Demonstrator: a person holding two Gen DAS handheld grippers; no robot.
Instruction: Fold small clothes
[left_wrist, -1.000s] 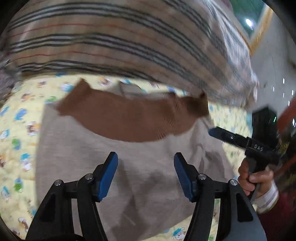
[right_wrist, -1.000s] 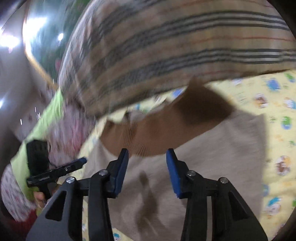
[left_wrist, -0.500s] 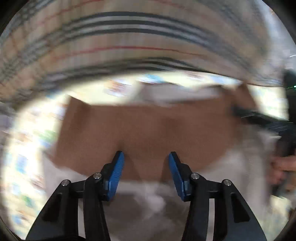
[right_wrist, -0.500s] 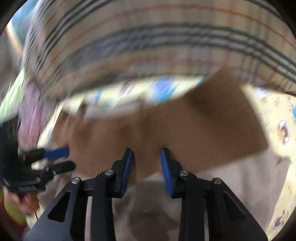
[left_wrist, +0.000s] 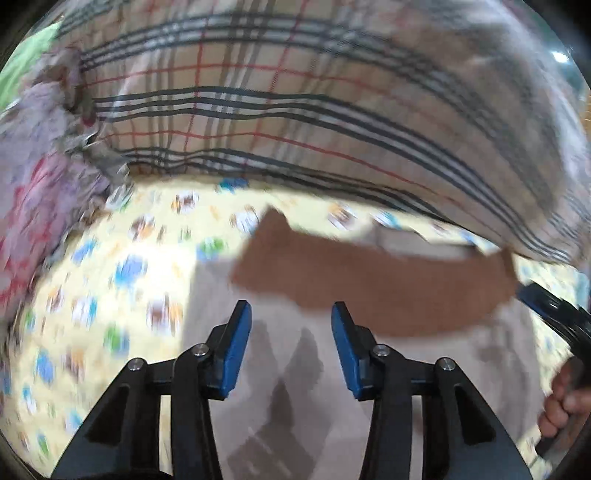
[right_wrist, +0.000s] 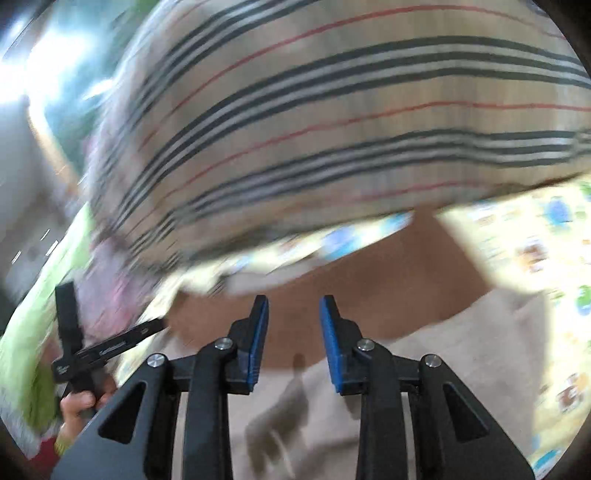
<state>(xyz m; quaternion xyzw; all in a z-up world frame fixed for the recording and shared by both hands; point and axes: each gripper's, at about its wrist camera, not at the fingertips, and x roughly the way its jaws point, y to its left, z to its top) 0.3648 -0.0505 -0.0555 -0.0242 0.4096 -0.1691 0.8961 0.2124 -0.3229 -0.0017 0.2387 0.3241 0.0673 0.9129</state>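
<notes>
A small beige garment (left_wrist: 303, 406) with a brown band (left_wrist: 369, 291) across its far end lies flat on a yellow cartoon-print sheet (left_wrist: 110, 295). My left gripper (left_wrist: 291, 347) is open and empty, hovering over the beige part just short of the brown band. My right gripper (right_wrist: 293, 339) is open and empty over the edge of the brown band (right_wrist: 332, 288), above the beige part (right_wrist: 461, 387). Each gripper shows at the edge of the other's view: the right one (left_wrist: 554, 314) and the left one (right_wrist: 107, 347). Both views are blurred.
A big beige plaid pillow or blanket (left_wrist: 314, 103) bulges just beyond the garment (right_wrist: 332, 129). A pink floral cloth (left_wrist: 37, 184) and green fabric (right_wrist: 33, 314) lie to the left. The yellow sheet (right_wrist: 535, 240) extends to the right.
Both grippers pushed forward over the brown band, then drew back; the left one also swung left. Their jaws narrowed slightly and stay open. The garment has not moved.
</notes>
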